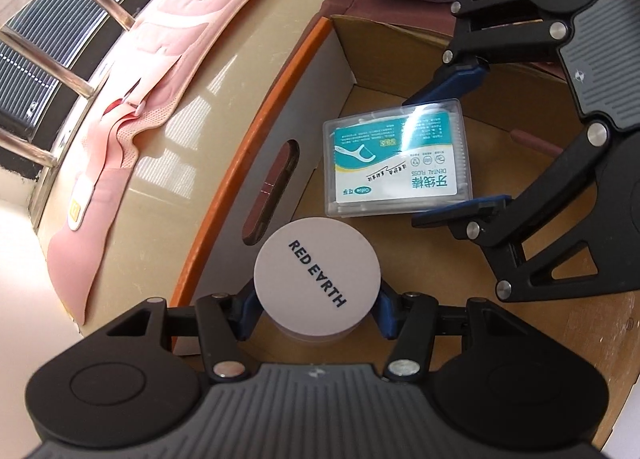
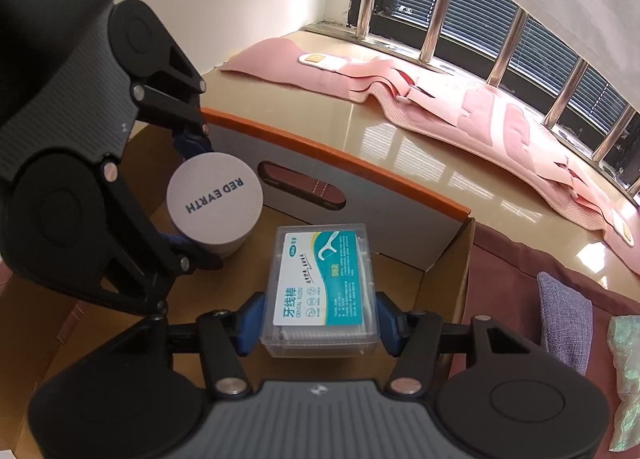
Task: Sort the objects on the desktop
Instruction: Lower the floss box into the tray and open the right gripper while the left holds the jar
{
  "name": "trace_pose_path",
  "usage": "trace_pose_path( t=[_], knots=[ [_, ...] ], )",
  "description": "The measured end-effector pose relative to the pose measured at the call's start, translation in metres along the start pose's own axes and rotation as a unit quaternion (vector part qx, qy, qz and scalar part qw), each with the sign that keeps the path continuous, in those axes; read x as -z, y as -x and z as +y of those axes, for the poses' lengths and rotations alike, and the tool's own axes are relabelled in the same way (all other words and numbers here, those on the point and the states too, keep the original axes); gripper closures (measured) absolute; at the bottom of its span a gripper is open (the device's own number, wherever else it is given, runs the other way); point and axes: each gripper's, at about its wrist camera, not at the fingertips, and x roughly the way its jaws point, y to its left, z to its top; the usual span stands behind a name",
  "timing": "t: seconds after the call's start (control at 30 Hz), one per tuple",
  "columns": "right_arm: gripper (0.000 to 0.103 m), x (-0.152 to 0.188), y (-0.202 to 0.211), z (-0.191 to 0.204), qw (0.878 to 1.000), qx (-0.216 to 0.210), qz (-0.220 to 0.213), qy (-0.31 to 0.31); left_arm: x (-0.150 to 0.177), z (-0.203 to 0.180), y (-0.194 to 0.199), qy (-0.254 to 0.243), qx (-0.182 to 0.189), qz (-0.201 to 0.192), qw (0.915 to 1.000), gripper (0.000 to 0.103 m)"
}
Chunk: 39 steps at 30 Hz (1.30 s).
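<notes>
Left gripper (image 1: 316, 313) pinching round white "RED EARTH" jar (image 1: 317, 274); right gripper (image 2: 320, 321) apparently clamping clear plastic dental-floss box (image 2: 322, 287), both inside orange-rimmed cardboard box (image 2: 360, 167).

beige ledge (image 2: 420, 155), pink garment (image 2: 460, 107), cardboard box (image 2: 456, 267)

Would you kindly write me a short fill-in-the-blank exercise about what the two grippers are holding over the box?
1. The left gripper holds a round jar whose lid reads RED ____.
2. The right gripper holds a clear case of dental ____.
3. Both items hang over a cardboard box with an ____ rim.
4. A ____ cloth lies along the windowsill.

Missing words: EARTH; floss; orange; pink
</notes>
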Motion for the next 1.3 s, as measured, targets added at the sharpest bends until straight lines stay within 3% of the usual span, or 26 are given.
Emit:
trace_pose_path(
  t=[0.43, 1.3],
  knots=[
    [0.047, 0.0, -0.005, -0.001, 1.0, -0.001, 0.006, -0.008, -0.002, -0.002, -0.007, -0.027, 0.006, -0.001, 0.9996, 0.048],
    [0.045, -0.001, -0.014, 0.001, 0.999, -0.006, 0.035, 0.009, -0.006, 0.005, -0.01, -0.025, 0.022, 0.002, 0.9994, 0.048]
  ],
)
